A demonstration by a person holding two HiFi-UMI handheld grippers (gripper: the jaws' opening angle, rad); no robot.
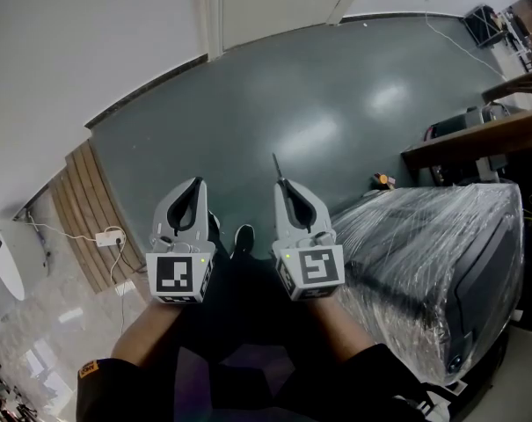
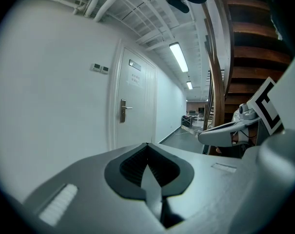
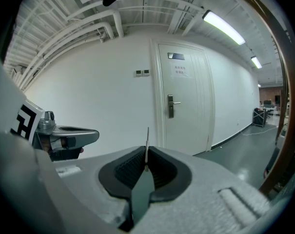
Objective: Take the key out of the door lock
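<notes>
- Key [image 3: 147, 143] pinched edge-on between jaws of right tool [image 3: 146, 165], thin blade poking past the tips.
- Left tool [image 2: 148, 154] closed on nothing, just beside the right.
- Door [image 3: 191, 82] and lever handle [image 3: 171, 105] well ahead, apart from key.

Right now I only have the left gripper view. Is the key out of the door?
Observer: Yes. The right gripper is shut on the key, which sticks straight out past the jaw tips, well short of the door.
Operator: Anything low on my right side?
Observer: The head view shows a plastic-wrapped bulk on the floor, just right of the right gripper.
</notes>
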